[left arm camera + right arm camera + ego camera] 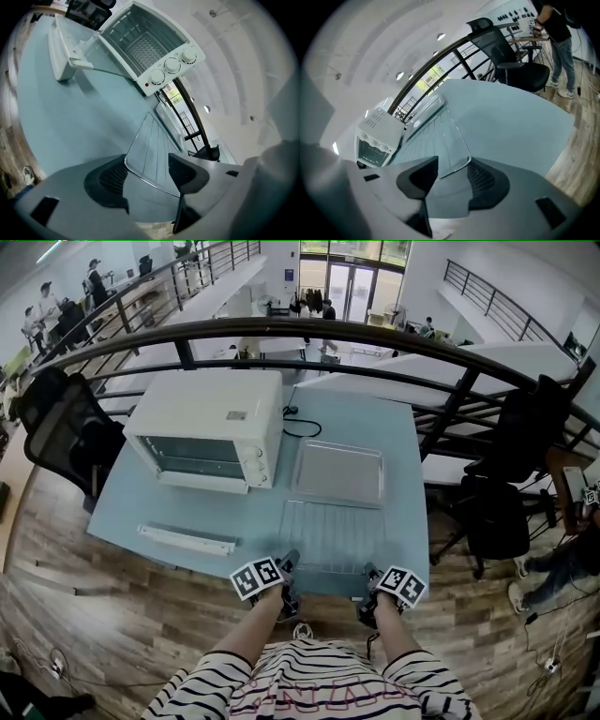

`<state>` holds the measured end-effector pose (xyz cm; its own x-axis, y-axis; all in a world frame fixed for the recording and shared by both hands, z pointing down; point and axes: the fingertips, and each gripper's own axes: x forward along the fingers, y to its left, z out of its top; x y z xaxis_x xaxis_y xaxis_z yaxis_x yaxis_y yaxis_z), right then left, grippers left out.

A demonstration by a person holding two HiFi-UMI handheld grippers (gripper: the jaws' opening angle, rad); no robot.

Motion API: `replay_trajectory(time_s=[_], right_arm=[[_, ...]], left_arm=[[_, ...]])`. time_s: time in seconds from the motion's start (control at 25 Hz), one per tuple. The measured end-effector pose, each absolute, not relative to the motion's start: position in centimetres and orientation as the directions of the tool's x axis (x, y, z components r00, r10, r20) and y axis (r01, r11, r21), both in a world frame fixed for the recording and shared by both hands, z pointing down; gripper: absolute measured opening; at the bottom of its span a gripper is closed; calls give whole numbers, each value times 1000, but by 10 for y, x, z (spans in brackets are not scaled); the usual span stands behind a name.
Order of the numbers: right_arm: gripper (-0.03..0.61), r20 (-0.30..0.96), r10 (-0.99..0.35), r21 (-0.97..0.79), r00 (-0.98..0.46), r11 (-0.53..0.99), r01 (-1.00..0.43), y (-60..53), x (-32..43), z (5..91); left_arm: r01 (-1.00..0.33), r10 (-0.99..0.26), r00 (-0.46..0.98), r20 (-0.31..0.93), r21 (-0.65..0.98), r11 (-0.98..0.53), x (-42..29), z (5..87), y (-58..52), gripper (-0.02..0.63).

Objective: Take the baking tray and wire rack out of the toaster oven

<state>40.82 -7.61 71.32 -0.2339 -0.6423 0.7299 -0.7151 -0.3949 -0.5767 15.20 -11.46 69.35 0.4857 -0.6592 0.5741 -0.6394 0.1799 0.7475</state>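
Got the wire rack (330, 535) flat at the worktop's (187, 512) near edge, baking tray (339, 472) just behind it, toaster oven (208, 418) off to the left. Fingers (108, 180) spread on left gripper (147, 165) and right gripper (452, 165), a near rack corner between each pair, unpinched.

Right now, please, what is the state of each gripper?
Left gripper: open, a corner of the silver wire rack between its jaws, not gripped.
Right gripper: open, another rack corner between its jaws.

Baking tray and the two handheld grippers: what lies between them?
The wire rack, shown in the head view. Its near corners reach between the open fingers of the left gripper and right gripper.
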Motion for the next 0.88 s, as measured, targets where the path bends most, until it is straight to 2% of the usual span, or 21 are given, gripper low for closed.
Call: replay_trajectory(time_s=[0.16, 0.28, 0.44, 0.56, 0.68, 0.88], right_arm=[[285, 771, -591, -499, -239, -326, -803, -75, 402, 710], [296, 786, -579, -451, -215, -299, -841, -74, 404, 707], [299, 789, -579, -439, -203, -302, -846, -72, 409, 708], [299, 791, -580, -440, -194, -320, -839, -67, 411, 712], [299, 788, -586, -440, -186, -326, -836, -62, 411, 712], [299, 764, -619, -453, -181, -315, -834, -62, 411, 707]], left_arm=[[-654, -662, 480, 576, 737, 168, 151, 692, -116, 271], [-685, -656, 470, 590, 712, 150, 150, 691, -115, 282], [-750, -623, 464, 630, 653, 102, 152, 692, -114, 342], [-785, -588, 466, 661, 615, 70, 153, 693, -111, 351], [-859, -560, 427, 710, 512, -7, 150, 693, -109, 370], [-887, -567, 414, 712, 455, -77, 148, 688, -113, 370]])
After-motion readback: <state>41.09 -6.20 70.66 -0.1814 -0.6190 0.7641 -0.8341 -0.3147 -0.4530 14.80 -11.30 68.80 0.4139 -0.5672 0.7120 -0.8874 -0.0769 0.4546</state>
